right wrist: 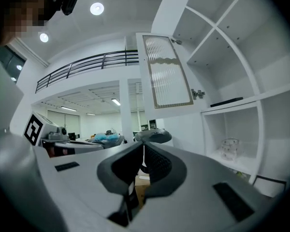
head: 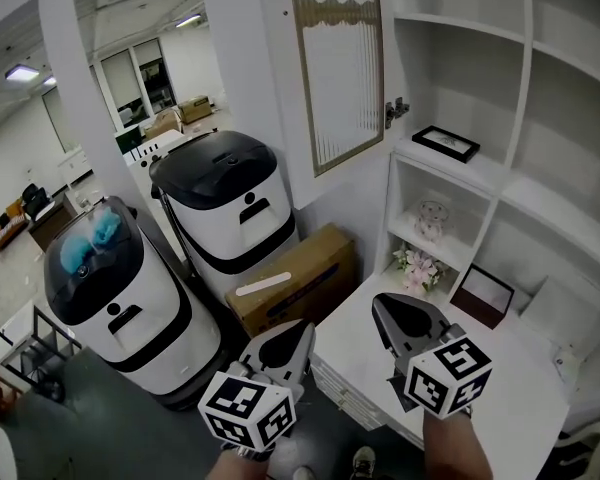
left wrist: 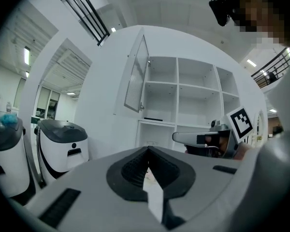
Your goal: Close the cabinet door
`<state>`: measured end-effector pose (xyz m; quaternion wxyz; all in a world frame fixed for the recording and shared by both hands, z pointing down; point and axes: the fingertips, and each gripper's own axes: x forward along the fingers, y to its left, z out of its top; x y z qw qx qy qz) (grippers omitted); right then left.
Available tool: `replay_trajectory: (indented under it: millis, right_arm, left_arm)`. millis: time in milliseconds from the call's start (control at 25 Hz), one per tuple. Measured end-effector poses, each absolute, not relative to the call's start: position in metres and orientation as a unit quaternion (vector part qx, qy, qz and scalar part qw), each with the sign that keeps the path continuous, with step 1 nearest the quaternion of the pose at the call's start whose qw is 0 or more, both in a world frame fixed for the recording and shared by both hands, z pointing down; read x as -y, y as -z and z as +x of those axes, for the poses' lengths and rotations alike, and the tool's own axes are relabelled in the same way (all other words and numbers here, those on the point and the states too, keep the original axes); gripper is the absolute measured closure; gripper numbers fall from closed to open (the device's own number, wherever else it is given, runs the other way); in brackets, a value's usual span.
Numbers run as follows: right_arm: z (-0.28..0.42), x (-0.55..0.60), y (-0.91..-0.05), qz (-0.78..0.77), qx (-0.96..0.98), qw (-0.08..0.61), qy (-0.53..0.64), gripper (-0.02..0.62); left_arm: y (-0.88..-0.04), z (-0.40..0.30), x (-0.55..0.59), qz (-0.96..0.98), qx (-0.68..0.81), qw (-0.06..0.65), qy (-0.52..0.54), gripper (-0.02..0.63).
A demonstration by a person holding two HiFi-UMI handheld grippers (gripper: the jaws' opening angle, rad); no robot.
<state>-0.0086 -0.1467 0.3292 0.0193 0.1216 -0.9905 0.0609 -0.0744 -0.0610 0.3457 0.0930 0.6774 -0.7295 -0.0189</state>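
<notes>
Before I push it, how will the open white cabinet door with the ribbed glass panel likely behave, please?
The white-framed cabinet door looks rigid, so it should swing, not flex. Its ribbed glass panel may be fragile; push its frame gently.

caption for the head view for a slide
Left gripper and right gripper, both shut, below the open cabinet door beside white shelves.

Cabinet door (head: 337,68) wide open beyond left hand-held gripper (head: 303,330) and right hand-held gripper (head: 382,306)
</notes>
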Motion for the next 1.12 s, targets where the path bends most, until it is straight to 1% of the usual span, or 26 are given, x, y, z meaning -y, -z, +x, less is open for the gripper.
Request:
replay_trajectory:
  millis: [440, 720, 1120]
  right_arm:
    - [-0.029, 0.169, -0.319, 0.055, 0.997, 0.002, -0.061, 0.589]
    - [-0.034, 0.179, -0.312, 0.038, 0.997, -0.009, -0.061, 0.589]
    - [-0.073, 0.19, -0.303, 0.065, 0.997, -0.009, -0.043, 0.588]
  left_arm:
    - [-0.346, -0.072, 0.079, 0.633, 0.769, 0.089, 0.015, 0.601]
    - [-0.338, -0.071, 0.086, 0.621, 0.779, 0.081, 0.013, 0.601]
    - [-0.333, -0.11, 0.099, 0.643, 0.762, 0.071, 0.028, 0.601]
